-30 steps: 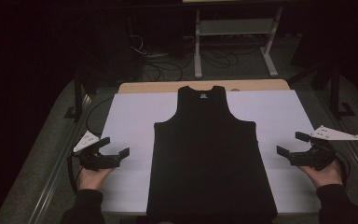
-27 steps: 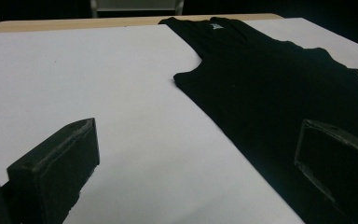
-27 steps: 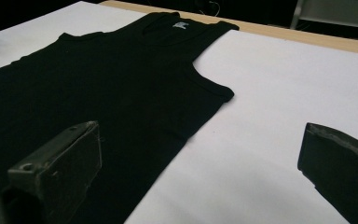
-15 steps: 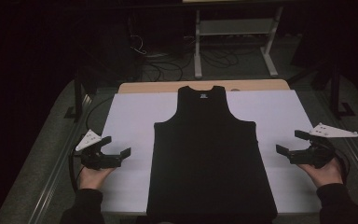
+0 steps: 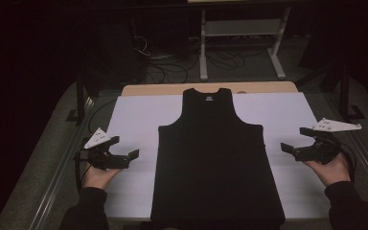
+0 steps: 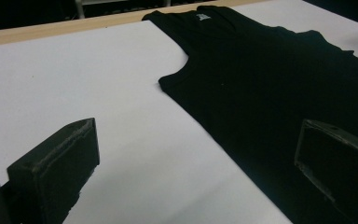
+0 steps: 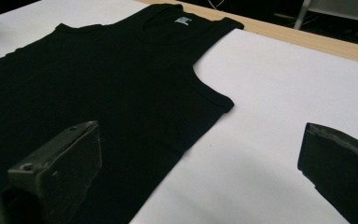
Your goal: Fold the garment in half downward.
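A black tank top [image 5: 215,163] lies flat in the middle of a white sheet [image 5: 134,115], neck toward the far edge. My left gripper [image 5: 124,147] is open, held just off the shirt's left side over the sheet. My right gripper [image 5: 294,139] is open too, beside the shirt's right side. In the left gripper view the tank top [image 6: 270,84] runs under the right jaw, and the left gripper [image 6: 198,135] has its jaws wide apart with nothing between them. In the right gripper view the tank top [image 7: 98,79] lies behind the left jaw, and the right gripper [image 7: 200,135] is spread and empty.
The white sheet covers a wooden table whose far edge [image 5: 163,89] shows as a tan strip. Beyond it, on the dark floor, are a white metal stand [image 5: 239,43] and loose cables [image 5: 172,72]. Metal rails run along both sides of the table.
My right gripper has drifted slightly forward, away from the person. The left gripper and the tank top have hardly moved.
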`<state>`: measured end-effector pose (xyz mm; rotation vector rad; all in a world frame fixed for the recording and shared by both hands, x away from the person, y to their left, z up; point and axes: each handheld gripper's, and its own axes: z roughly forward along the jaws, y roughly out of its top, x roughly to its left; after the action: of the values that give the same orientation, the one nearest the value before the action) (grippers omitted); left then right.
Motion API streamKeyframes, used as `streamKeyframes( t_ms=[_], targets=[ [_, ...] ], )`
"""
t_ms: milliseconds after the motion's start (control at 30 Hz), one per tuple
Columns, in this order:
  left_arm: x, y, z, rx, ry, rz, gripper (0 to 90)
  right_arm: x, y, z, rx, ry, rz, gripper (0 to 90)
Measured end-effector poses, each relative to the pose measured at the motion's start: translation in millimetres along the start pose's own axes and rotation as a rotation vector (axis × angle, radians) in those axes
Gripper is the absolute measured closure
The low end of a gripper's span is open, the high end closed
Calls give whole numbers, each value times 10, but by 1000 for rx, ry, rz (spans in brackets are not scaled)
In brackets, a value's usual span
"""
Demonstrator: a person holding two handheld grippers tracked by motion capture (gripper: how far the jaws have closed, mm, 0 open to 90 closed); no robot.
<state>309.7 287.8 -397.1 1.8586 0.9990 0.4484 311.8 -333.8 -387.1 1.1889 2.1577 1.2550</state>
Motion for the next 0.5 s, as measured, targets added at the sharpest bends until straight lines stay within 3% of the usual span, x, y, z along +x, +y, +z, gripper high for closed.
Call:
streamKeyframes(
  t_ms=[500],
  targets=[
    [16, 147, 100, 34, -22, 25, 0, -10, 162, 64, 14, 39, -15, 0]
  ],
)
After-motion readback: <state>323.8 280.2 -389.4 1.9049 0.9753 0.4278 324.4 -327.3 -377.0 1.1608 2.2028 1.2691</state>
